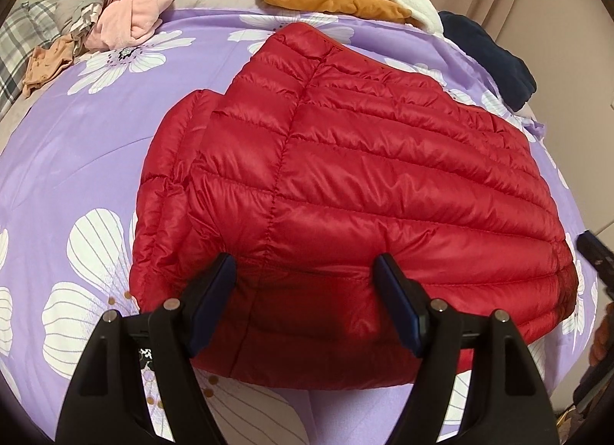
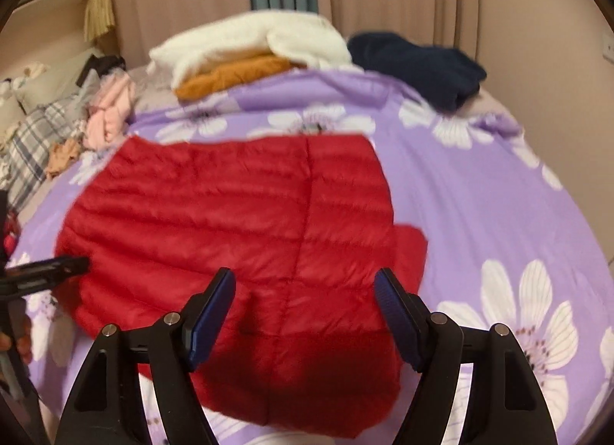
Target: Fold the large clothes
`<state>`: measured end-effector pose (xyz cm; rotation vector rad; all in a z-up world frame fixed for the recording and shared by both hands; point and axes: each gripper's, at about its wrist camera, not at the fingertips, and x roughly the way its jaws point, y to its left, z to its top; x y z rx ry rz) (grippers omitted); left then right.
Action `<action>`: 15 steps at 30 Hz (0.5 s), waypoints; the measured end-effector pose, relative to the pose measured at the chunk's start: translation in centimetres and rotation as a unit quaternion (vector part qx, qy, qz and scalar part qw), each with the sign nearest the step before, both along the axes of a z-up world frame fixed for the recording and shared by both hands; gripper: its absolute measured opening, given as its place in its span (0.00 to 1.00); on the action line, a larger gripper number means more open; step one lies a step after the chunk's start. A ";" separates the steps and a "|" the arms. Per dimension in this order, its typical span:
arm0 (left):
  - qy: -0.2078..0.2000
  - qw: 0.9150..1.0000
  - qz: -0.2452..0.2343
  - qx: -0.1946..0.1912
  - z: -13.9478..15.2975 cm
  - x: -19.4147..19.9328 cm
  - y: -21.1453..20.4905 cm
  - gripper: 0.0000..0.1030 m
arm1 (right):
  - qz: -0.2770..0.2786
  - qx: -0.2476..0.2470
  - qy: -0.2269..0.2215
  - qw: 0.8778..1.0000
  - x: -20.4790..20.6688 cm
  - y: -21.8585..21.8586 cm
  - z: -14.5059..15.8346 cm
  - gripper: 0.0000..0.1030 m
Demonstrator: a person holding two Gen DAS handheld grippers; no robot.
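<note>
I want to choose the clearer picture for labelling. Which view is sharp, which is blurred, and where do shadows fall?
Left wrist view: sharp, the red jacket stitching is crisp, with a dark shadow on its near hem. Right wrist view: blurred overall, the quilting is smeared, with the same near-hem shadow. Both bend the purple floral sheet strongly, fisheye style.

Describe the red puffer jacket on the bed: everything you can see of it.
The red puffer jacket is shiny, quilted in horizontal padded rows, with a stitched vertical seam down the panel. It lies flat on the purple floral bedspread, already folded into a rough rectangle, with one layer sticking out along one side. Its near hem sits between the open fingers of both claws; neither visibly pinches it. No other clothes touch it.
</note>
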<state>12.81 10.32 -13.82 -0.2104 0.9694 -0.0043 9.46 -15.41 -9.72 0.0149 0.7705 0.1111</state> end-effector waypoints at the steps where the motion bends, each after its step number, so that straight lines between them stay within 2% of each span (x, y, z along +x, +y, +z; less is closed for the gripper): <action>1: 0.000 1.000 0.001 0.000 0.0 0.0 0.0 0.74 | 0.006 0.005 -0.008 1.000 -0.2 0.0 0.5 0.73; 7: 0.000 1.000 0.001 -0.001 0.0 0.0 0.0 0.74 | 0.067 0.015 -0.035 0.997 -0.6 2.5 1.2 0.73; 15: 0.001 1.000 0.001 -0.003 -0.1 0.0 -0.1 0.74 | 0.084 0.004 0.005 0.996 1.1 5.1 -1.7 0.73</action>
